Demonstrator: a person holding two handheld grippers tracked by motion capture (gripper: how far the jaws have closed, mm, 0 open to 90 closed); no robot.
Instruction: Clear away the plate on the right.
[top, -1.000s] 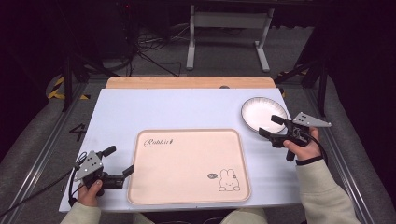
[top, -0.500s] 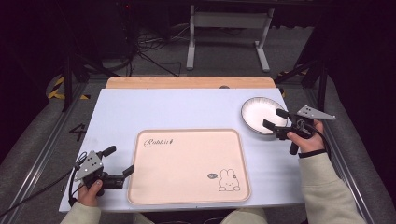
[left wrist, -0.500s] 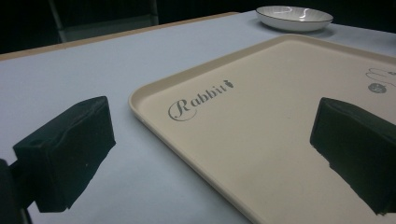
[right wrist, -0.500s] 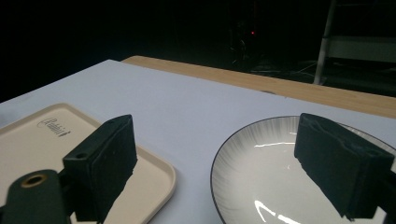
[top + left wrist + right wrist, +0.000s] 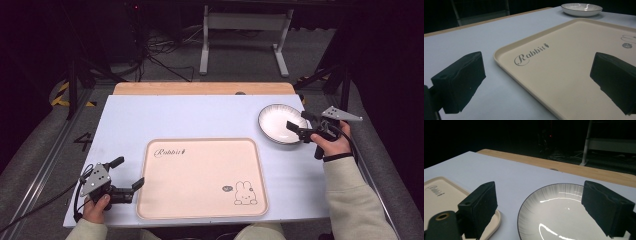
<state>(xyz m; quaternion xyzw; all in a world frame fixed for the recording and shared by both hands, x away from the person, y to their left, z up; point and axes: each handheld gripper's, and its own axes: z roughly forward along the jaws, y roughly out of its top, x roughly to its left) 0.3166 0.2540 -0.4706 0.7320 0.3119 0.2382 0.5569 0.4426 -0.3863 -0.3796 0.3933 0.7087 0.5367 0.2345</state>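
plate (image 5: 281, 122) sits beyond tray's (image 5: 200, 210) far right corner. right gripper (image 5: 299, 124) over its near rim, jaws wide, empty. left gripper (image 5: 127, 174) wide, empty, at tray's left edge. plate likely rigid, slick, breakable; pinch rim.

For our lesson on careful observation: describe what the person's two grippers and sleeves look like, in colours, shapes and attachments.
Each gripper, left and right, has two blocky black jaws and a grey three-cornered plate on top. A thin dark cable loops from the left gripper. Up close, the jaws look like matte black rectangular pads. The person wears a light beige long-sleeved top; the right sleeve ends in a ribbed cuff.
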